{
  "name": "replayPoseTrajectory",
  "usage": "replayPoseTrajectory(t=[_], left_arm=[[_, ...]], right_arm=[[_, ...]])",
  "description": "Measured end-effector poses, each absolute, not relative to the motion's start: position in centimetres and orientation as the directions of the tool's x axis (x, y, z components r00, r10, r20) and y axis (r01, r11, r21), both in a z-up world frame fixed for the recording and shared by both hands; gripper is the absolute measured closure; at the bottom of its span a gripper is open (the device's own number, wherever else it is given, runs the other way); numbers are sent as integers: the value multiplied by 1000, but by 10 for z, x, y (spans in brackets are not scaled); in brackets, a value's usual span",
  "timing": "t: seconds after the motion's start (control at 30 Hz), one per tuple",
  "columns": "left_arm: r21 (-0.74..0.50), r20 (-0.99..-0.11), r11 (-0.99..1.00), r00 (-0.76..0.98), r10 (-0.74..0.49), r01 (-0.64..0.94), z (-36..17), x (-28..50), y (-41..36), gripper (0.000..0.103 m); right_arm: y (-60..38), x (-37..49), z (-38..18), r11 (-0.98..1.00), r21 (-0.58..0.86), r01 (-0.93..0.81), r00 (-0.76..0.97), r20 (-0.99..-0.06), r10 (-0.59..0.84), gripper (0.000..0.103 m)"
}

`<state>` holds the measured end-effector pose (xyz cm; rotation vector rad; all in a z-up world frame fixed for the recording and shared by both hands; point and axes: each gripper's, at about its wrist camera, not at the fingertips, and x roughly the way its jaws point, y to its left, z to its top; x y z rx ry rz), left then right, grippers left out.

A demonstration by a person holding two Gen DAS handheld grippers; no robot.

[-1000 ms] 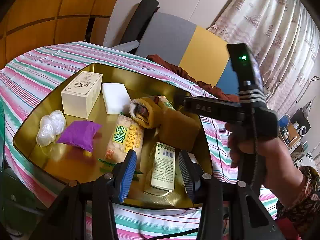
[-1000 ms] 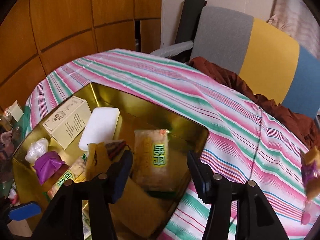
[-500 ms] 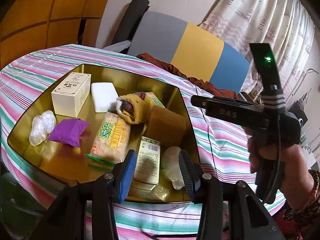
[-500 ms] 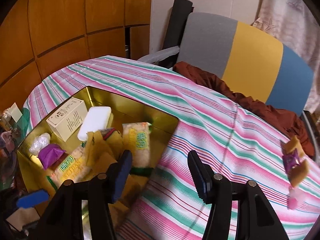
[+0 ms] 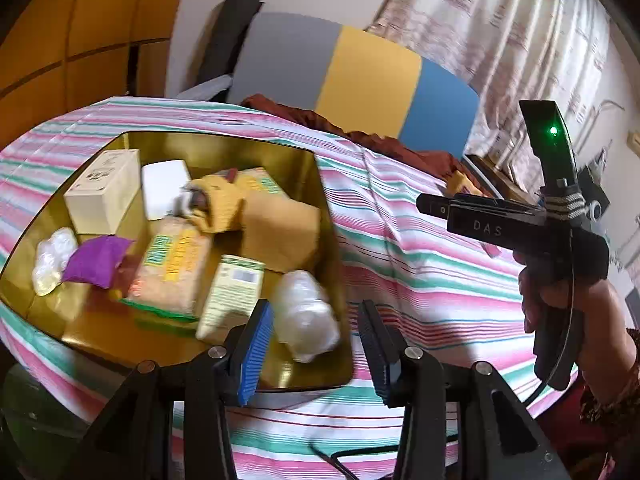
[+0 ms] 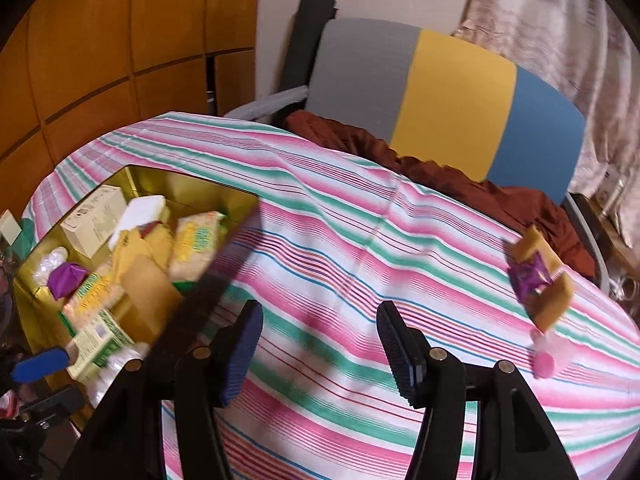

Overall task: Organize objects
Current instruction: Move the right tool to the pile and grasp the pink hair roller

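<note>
Striped cloth (image 6: 360,240) in pink, green and white covers the bench, and a gold tray (image 5: 312,168) sits on its left part. The tray holds a cream box (image 5: 104,196), a white block (image 5: 164,188), a purple pouch (image 5: 96,260), a yellow-labelled snack pack (image 5: 172,268), a green-and-white carton (image 5: 232,292) and a clear plastic bundle (image 5: 304,312) at its near right corner. The left gripper (image 5: 316,348) hangs over that near corner, its jaws wide apart and holding nothing. The right gripper (image 6: 320,356) is above bare cloth to the right of the tray, jaws likewise wide and empty. Well apart from the tray, near the far right edge of the cloth, lie a purple snack packet (image 6: 532,276), tan wrapped pieces (image 6: 554,304) touching it, and a pink item (image 6: 544,354) just beside them.
</note>
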<state>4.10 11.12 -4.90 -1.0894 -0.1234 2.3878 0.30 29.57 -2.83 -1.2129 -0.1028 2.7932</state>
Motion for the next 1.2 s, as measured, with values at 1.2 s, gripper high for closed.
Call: replayPoseTrajectory(t=[1.2], left_arm=[[-194, -745, -807, -452, 491, -557, -45, 56, 197, 59]], right_arm=[[588, 40, -91, -868, -33, -495, -526, -784, 330, 14]])
